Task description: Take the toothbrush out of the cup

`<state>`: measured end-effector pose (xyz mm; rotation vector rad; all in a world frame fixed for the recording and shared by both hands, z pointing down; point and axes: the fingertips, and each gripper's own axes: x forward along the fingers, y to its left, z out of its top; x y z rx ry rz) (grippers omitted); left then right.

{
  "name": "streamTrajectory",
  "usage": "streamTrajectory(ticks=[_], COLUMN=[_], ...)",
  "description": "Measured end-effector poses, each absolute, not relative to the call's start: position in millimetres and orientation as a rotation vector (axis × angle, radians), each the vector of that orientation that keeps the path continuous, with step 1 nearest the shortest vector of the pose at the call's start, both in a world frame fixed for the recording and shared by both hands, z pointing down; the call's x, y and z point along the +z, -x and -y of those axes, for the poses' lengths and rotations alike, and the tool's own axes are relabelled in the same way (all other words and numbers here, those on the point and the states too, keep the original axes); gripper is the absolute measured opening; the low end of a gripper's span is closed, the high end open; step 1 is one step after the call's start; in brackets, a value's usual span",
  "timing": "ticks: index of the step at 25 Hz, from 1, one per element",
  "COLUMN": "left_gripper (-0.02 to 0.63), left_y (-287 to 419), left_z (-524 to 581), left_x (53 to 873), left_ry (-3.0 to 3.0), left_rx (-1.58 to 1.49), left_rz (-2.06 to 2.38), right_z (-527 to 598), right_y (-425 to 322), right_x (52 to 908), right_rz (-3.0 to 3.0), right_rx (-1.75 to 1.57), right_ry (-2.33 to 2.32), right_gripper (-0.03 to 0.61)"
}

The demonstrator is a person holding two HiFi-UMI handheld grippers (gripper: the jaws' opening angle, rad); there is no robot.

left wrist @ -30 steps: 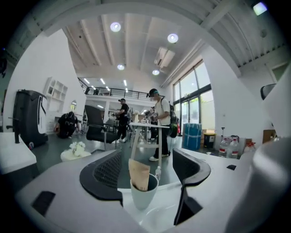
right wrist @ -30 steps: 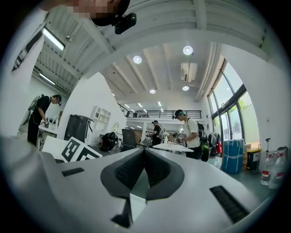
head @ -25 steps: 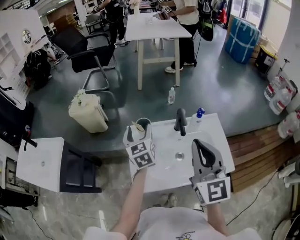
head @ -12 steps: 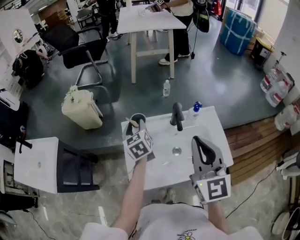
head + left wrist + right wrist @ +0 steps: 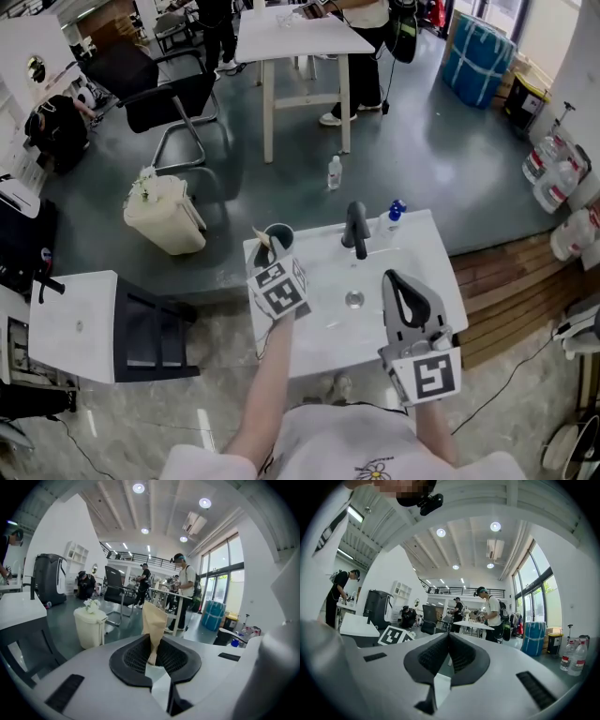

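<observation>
A white sink counter (image 5: 422, 272) with a black tap (image 5: 356, 230) and a small blue-capped bottle (image 5: 394, 217) stands on a grey floor in a large bright room. Beyond it are a cream bin (image 5: 164, 216), a black chair (image 5: 159, 94), a white table (image 5: 291, 37) and a blue barrel (image 5: 478, 42) at the far right. The dark cup (image 5: 279, 236) sits on the counter's far left corner, and the toothbrush (image 5: 264, 246) shows at its left rim as a tan sliver. The left gripper (image 5: 267, 258) reaches to that rim. Only the left gripper view shows the toothbrush (image 5: 153, 625) clearly: a flat tan piece, wider at the top, upright, narrowing down between the ribbed pads (image 5: 136, 656), which have just been closing and now grasp it. The cup is hidden there. The right gripper (image 5: 392, 279) hangs over the counter's near right, its jaws clenched on nothing in its own view (image 5: 449, 637).
</observation>
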<state>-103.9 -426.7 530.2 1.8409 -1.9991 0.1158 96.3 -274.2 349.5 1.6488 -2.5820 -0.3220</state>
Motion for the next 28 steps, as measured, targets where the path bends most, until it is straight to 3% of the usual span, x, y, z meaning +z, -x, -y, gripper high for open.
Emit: streamTrajectory(ticks=[14, 28], left_gripper=[0.044, 0.044], left_y=[96.3, 100.8], left_z=[404.2, 338.2], left_x=[467.8, 320.9], left_ry=[-2.001, -2.263], left_rx=[0.107, 0.003], left_rz=[1.991, 2.130], right_z=[273.9, 263.1], right_y=[-83.4, -67.9], right_x=[335.9, 314.7], right_rz=[2.666, 2.787], right_rx=[-0.339, -0.389], right_ry=[-1.641, -1.630], right_gripper=[0.011, 0.011])
